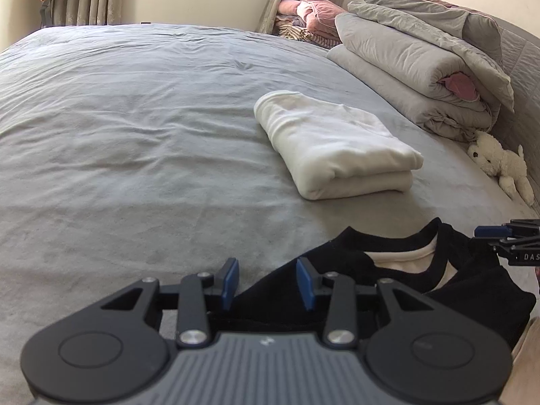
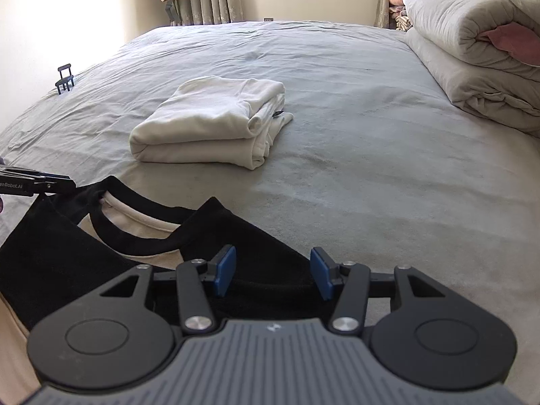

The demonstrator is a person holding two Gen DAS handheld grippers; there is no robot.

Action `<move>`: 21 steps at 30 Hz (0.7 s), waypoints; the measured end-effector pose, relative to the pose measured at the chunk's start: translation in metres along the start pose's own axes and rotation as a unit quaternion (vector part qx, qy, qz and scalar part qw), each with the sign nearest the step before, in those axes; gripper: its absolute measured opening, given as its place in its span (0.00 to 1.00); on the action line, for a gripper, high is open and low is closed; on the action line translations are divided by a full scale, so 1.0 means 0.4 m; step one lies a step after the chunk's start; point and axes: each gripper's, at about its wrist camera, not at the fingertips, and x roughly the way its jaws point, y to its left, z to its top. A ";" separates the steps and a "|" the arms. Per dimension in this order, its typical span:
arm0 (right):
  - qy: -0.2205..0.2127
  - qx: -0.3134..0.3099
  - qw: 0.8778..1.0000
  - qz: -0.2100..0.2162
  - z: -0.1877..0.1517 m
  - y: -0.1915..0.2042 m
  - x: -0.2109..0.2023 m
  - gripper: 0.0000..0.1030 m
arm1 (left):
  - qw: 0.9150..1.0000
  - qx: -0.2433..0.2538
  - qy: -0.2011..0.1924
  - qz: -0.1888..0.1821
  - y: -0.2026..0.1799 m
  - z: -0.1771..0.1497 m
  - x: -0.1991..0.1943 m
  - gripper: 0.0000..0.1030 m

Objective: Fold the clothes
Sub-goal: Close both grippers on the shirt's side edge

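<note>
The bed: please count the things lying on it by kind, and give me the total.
Folded white garment: 1
Black and cream shirt, not yet folded: 1
Folded grey duvet: 1
White plush toy: 1
Small black chair-shaped object: 1
Total: 5

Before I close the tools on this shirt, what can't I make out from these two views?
- Black shirt: near hem hidden under the left tool in the left wrist view and under the right tool in the right wrist view; the sleeves run off frame.
- Plush toy: outside the right wrist view.
- White folded garment: type unclear.
</note>
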 end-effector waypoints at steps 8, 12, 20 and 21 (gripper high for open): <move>0.004 -0.023 1.000 -0.001 0.005 0.006 0.079 0.25 | 0.999 0.000 -0.006 -0.039 -0.003 -0.014 0.014 0.04; -0.003 -0.013 1.000 0.008 0.006 0.017 0.066 0.05 | 0.999 0.002 -0.029 -0.025 -0.021 -0.021 -0.002 0.01; -0.061 0.001 0.998 -0.003 0.016 0.032 -0.042 0.04 | 0.994 0.030 -0.102 -0.003 -0.076 -0.023 -0.102 0.01; -0.066 -0.001 0.998 -0.004 0.016 0.037 -0.058 0.04 | 0.993 0.033 -0.109 -0.003 -0.084 -0.026 -0.119 0.01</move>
